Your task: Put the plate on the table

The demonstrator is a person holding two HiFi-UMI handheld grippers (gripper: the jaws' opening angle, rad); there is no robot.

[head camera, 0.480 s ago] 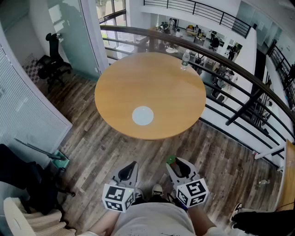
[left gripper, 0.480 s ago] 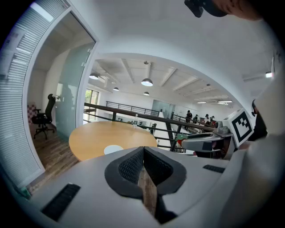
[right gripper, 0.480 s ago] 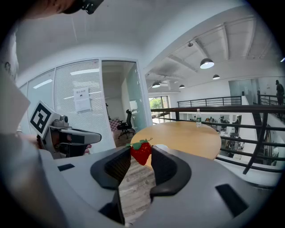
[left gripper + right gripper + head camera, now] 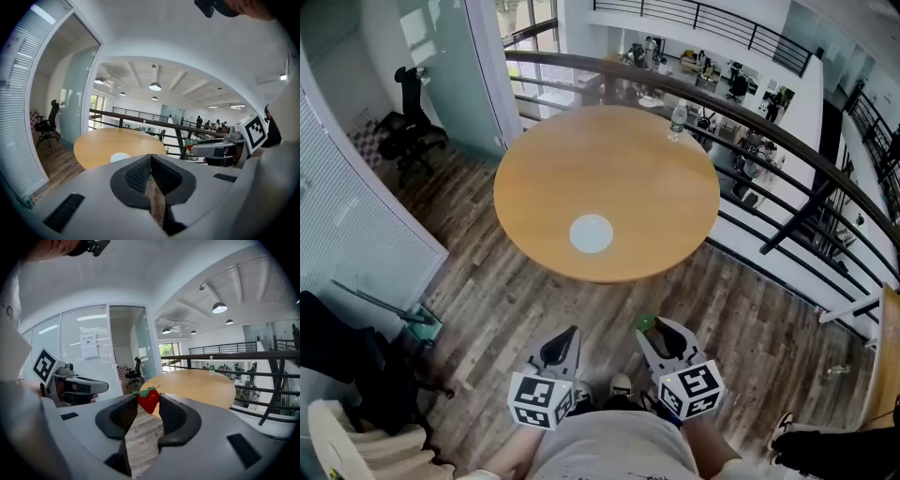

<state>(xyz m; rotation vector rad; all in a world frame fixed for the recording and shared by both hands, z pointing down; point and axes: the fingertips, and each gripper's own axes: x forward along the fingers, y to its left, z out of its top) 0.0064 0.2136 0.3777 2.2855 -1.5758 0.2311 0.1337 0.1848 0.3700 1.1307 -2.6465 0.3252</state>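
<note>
A small white plate (image 4: 591,233) lies on the round wooden table (image 4: 609,155), near its front edge. Both grippers hang low in front of the person's body, well short of the table. My left gripper (image 4: 566,336) is shut with its fingertips touching and nothing between them; the left gripper view shows it (image 4: 151,157) pointing toward the plate (image 4: 120,157). My right gripper (image 4: 655,328) is shut on a red strawberry (image 4: 148,400) with green leaves, pinched at the jaw tips. Only the strawberry's green top (image 4: 647,325) shows in the head view.
A water bottle (image 4: 676,122) stands at the table's far right edge. A curved dark railing (image 4: 769,141) runs behind and right of the table. A black office chair (image 4: 408,131) is at the far left, and a green dustpan (image 4: 422,326) lies on the wood floor.
</note>
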